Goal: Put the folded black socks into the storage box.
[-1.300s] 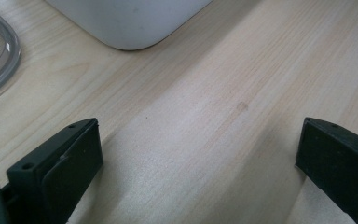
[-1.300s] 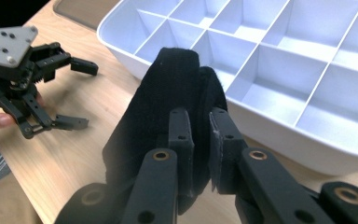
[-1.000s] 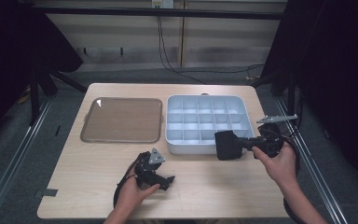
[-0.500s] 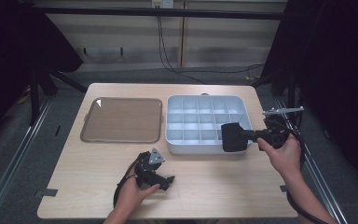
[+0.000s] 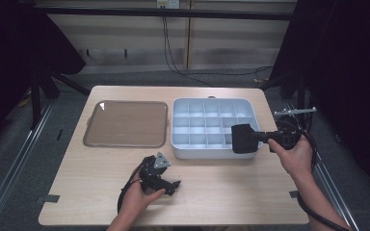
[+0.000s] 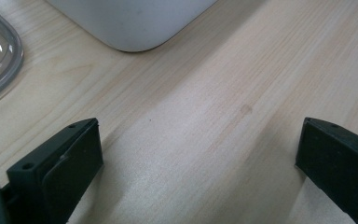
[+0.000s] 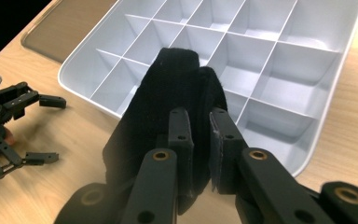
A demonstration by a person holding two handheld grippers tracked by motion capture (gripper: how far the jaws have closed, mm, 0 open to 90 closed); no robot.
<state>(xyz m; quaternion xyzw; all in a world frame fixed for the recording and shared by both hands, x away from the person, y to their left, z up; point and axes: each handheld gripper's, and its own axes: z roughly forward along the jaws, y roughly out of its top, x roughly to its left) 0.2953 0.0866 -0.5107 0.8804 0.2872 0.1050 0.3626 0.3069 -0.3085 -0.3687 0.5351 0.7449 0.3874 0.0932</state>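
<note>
My right gripper [image 7: 200, 140] is clamped on a black cloth [image 7: 168, 107], holding it over the near edge of the white divided tray [image 5: 212, 108], while my left gripper [image 6: 200, 163] rests on the wooden table [image 5: 221, 192], jaws wide apart.

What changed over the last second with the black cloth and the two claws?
The right claw, shut on the black cloth, carried it rightward along the near edge of the white divided tray to its right corner. The left claw stayed open on the table. Tray and clear lid did not move.
</note>
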